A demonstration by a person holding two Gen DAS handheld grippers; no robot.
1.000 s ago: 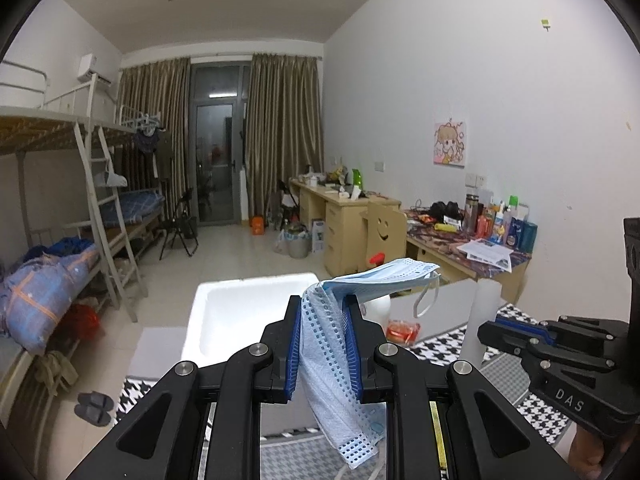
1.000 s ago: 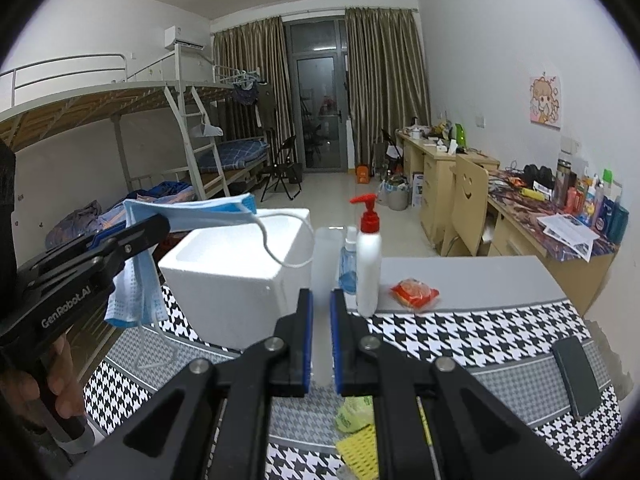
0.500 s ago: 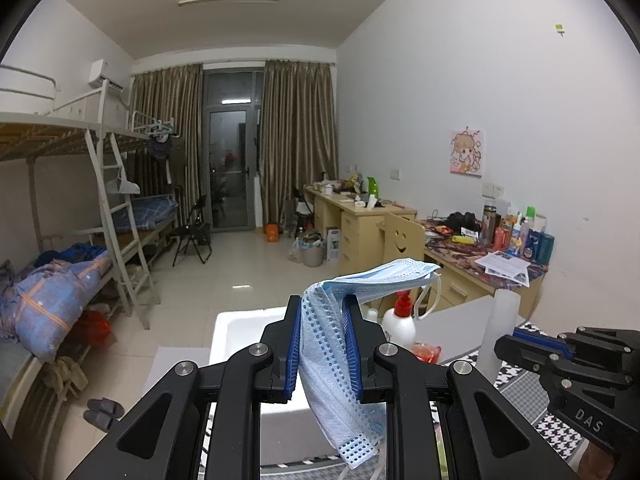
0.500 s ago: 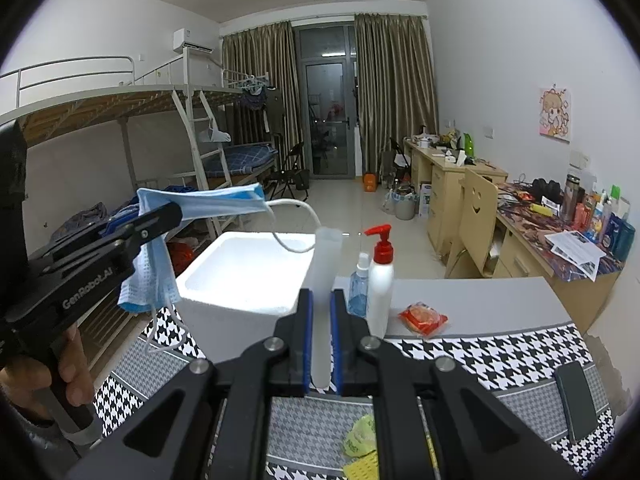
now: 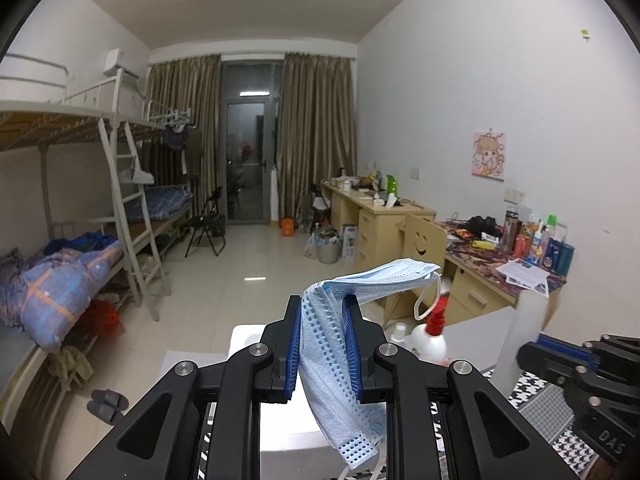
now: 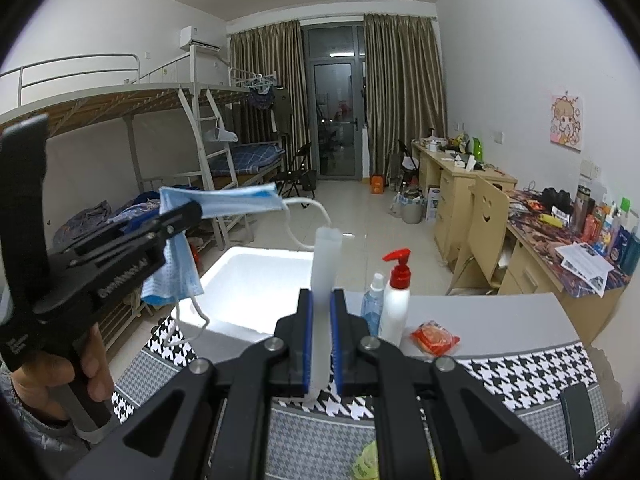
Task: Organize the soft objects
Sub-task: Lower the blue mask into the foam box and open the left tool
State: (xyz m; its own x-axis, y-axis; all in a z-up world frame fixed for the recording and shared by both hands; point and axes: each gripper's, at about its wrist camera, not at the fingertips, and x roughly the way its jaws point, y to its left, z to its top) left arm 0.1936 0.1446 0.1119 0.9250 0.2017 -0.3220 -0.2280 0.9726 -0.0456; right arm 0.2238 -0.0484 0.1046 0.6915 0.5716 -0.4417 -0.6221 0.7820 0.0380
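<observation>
Left wrist view: our left gripper (image 5: 323,344) is clamped on the pale blue pleated face mask (image 5: 340,364), which drapes over both sides above the white foam box (image 5: 244,334).
Right wrist view: our right gripper (image 6: 320,340) is clamped on a translucent white plastic tube (image 6: 325,280), upright over the houndstooth tablecloth (image 6: 520,372).
Doing it well: we judge the mask should be lowered right over the box before release, minding the ear loop (image 6: 308,220) near the tube.
</observation>
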